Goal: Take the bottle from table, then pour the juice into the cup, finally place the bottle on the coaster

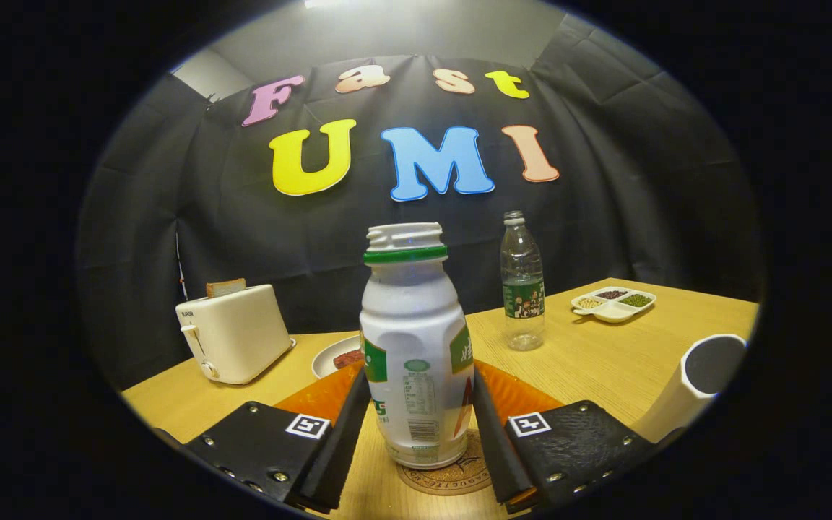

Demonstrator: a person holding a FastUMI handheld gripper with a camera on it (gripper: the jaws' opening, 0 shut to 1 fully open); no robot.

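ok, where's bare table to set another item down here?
Bare wood between the clear water bottle, the divided snack tray and the white cup. A smaller patch lies in front of the toaster. It is crowded at the hand-held gripper: its fingers flank the juice bottle standing on the coaster, with a plate just behind.

Wooden table (pixel 589 361) with toaster (pixel 232 332), coaster (pixel 452 477)
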